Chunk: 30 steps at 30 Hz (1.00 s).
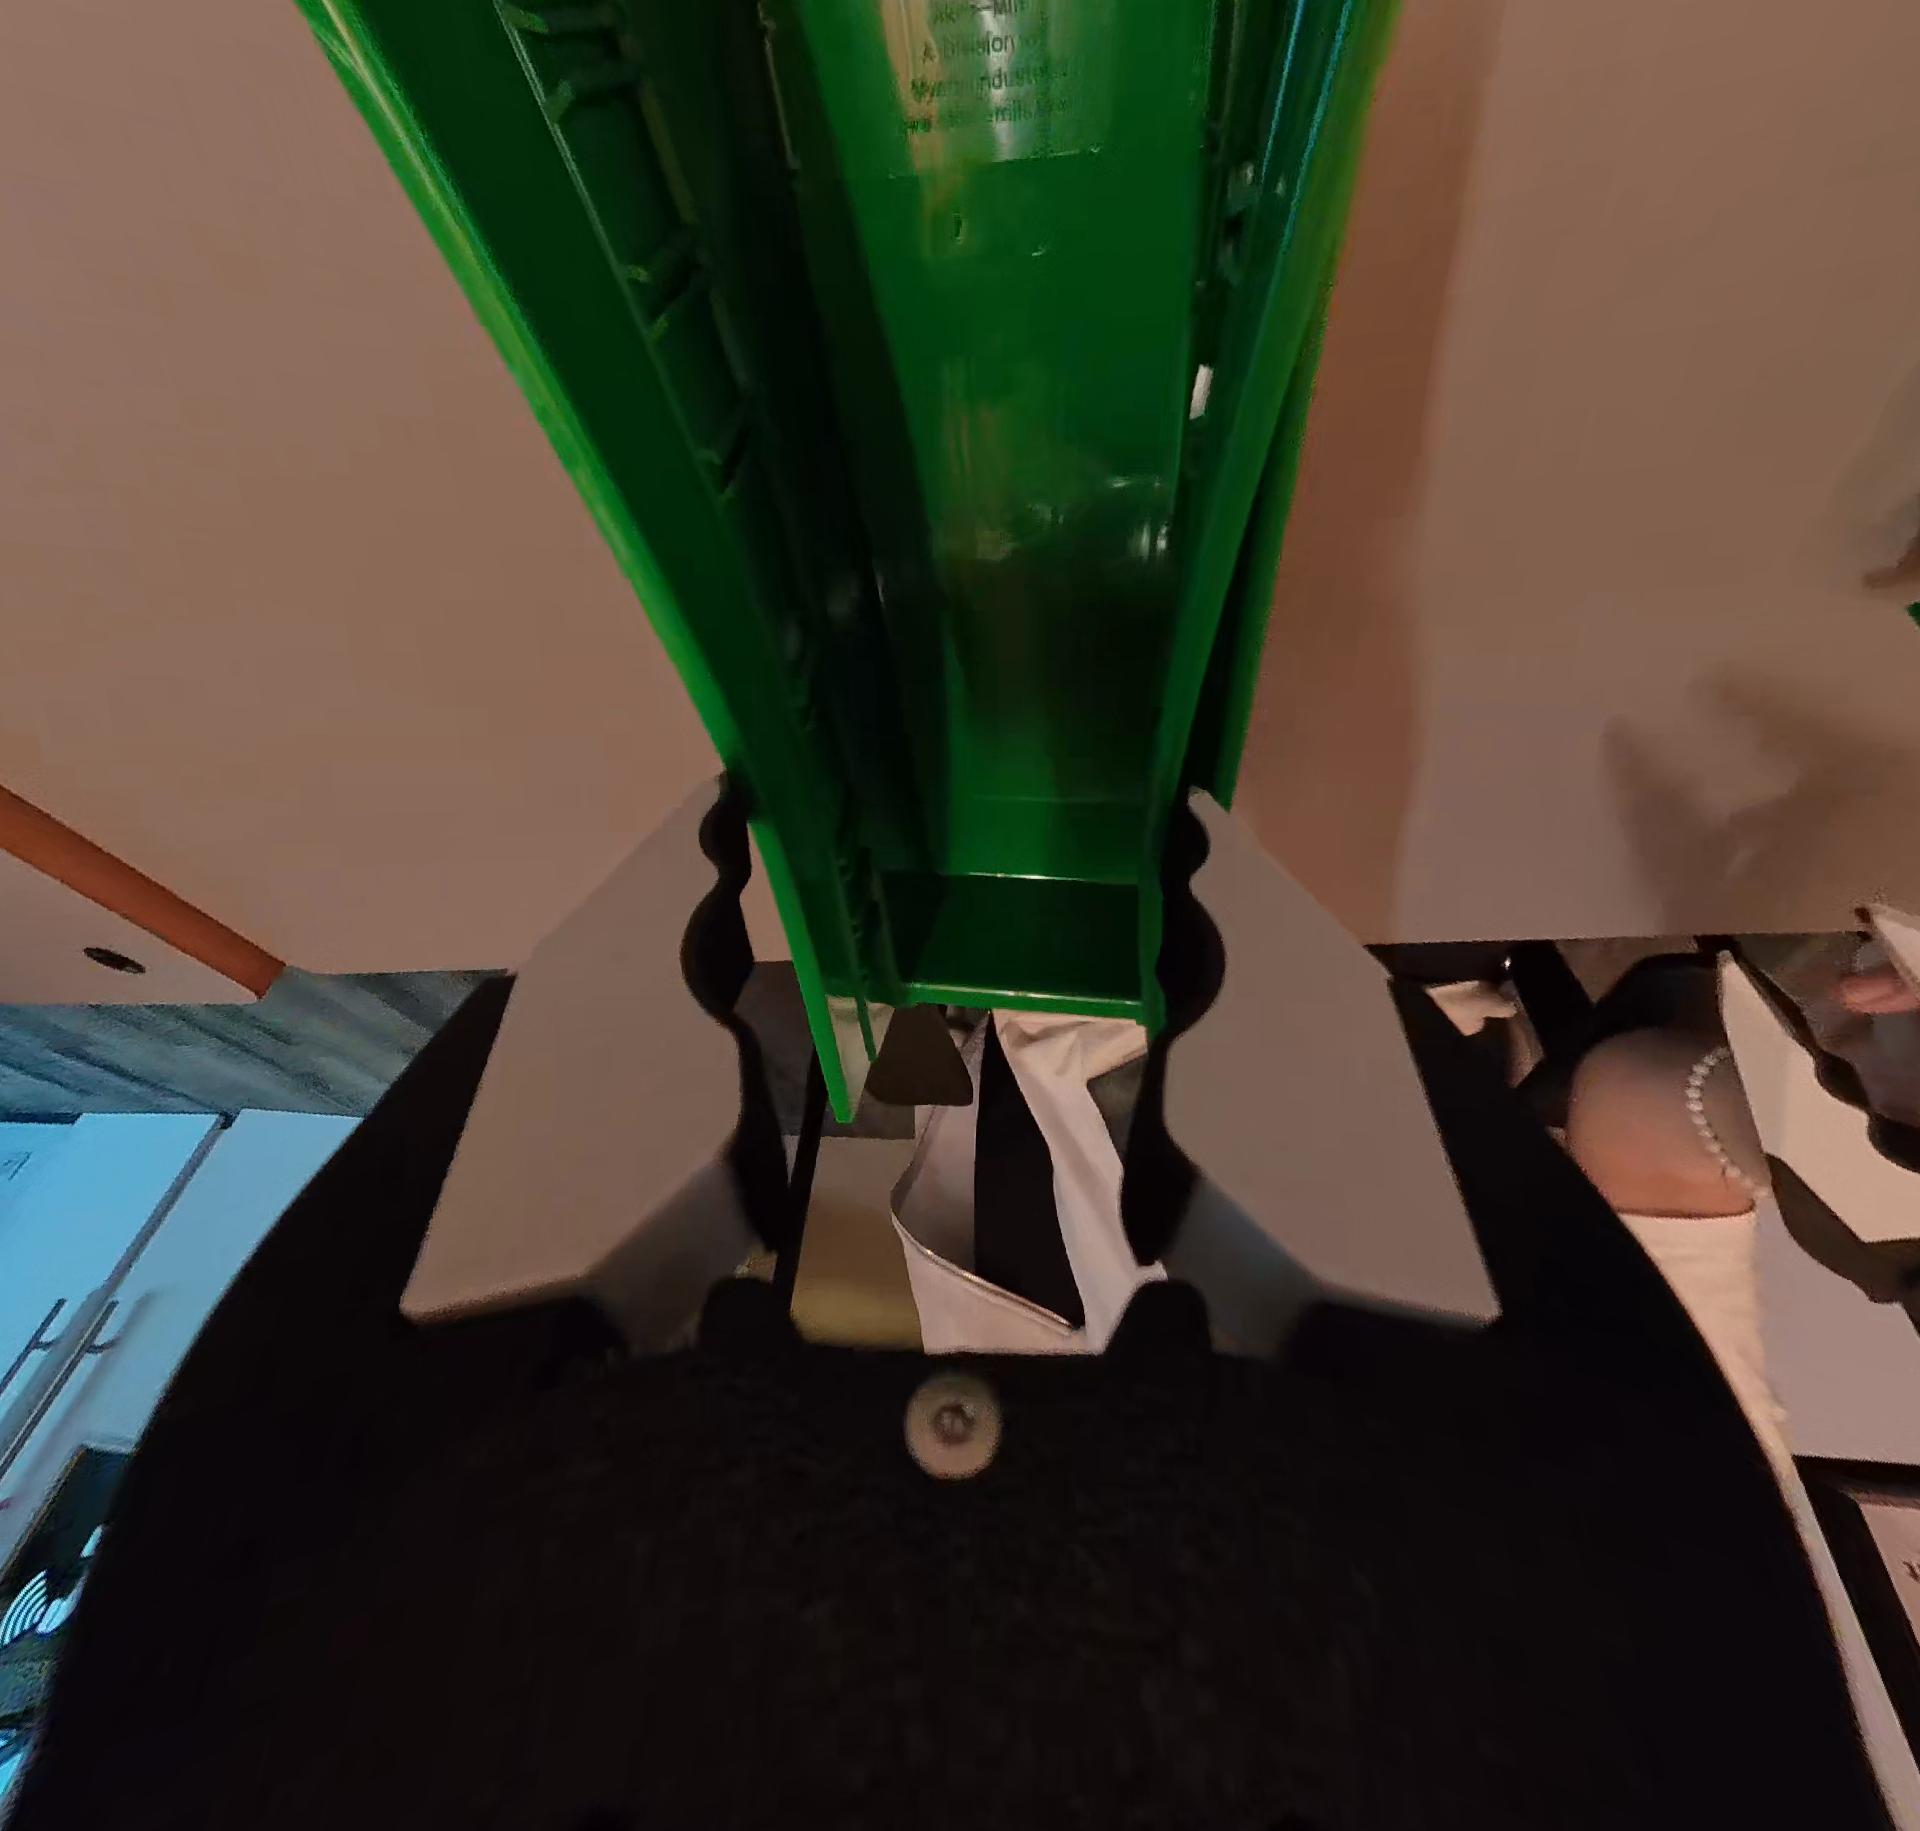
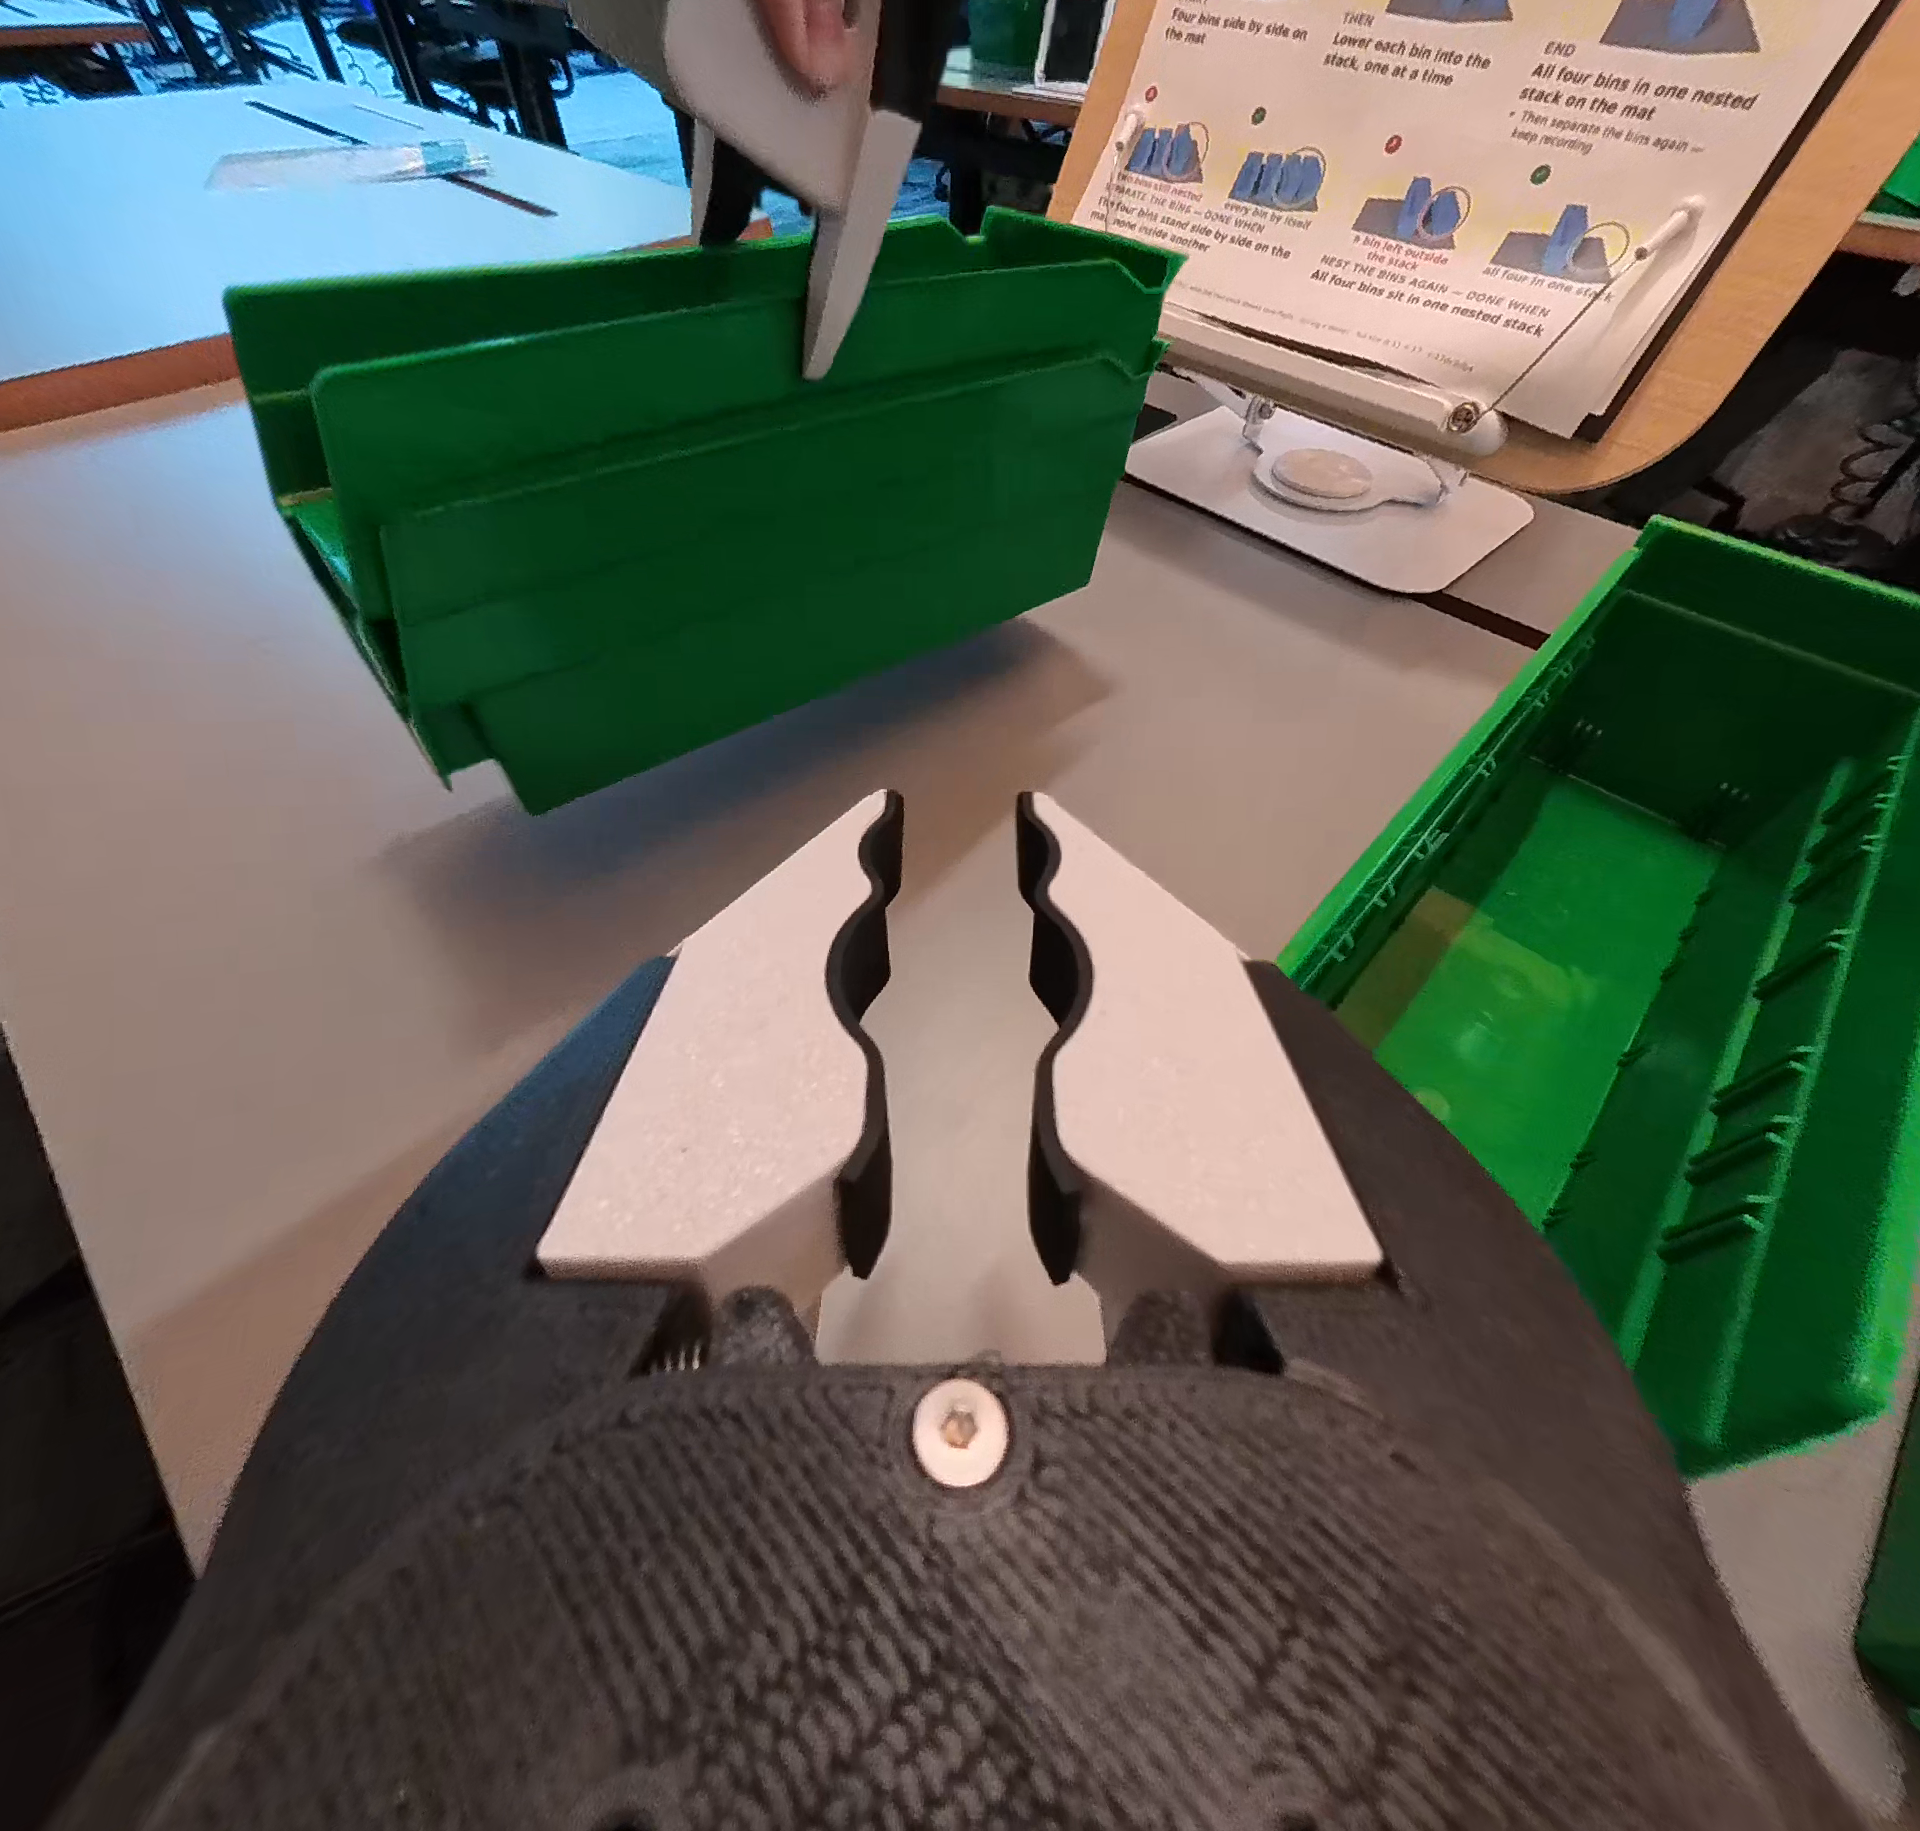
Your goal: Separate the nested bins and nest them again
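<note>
right claw (image 2: pixel 958 825): mine, narrowly parted and holding nothing, low over the grey surface (image 2: pixel 208 742), i think waiting to take a bin.
loose bin (image 2: pixel 1621 971): already apart, open side up on the surface just to my right.
nested bins (image 2: pixel 707 534): hanging clear of the surface, tilted.
left claw (image 1: pixel 961 908): clamped on the stack's rim from above, i judge so the outer bin can be pulled off.

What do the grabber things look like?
Both match. The right gripper has two pale grey wedge-shaped fingers with wavy black rubber pads inside, on a rough textured black body with one silver screw. The left gripper looks the same.
</note>
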Motion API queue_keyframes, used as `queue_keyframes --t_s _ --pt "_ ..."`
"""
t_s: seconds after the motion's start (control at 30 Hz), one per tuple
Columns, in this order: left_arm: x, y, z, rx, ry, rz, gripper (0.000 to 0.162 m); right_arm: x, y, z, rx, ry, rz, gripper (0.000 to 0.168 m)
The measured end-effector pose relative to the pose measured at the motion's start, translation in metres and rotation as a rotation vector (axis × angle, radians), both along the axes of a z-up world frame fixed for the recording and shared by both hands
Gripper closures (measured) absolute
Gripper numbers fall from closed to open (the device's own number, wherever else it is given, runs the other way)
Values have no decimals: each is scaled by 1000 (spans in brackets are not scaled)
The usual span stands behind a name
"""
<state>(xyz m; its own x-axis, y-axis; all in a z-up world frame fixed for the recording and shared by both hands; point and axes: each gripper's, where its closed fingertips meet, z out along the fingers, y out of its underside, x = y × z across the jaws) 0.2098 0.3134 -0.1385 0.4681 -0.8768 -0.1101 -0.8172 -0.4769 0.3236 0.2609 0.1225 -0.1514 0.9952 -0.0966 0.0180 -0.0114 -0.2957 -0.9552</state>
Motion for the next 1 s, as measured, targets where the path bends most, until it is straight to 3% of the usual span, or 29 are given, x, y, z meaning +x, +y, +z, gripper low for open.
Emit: queue_keyframes --t_s 0.2,0.4,0.73,1.0 --pt "10 -8 -14 -32 -47 58 82 -7 7 0 27 -24 20 168" --pt "15 -20 -29 -68 -40 59 81 -22 36 15 184 -28 36 168" --pt "20 -27 -31 -73 -21 48 82 -25 112 -6 44 -313 22 168" --pt "18 -30 -28 -58 10 38 83 -19 121 -20 -72 -397 -21 168"
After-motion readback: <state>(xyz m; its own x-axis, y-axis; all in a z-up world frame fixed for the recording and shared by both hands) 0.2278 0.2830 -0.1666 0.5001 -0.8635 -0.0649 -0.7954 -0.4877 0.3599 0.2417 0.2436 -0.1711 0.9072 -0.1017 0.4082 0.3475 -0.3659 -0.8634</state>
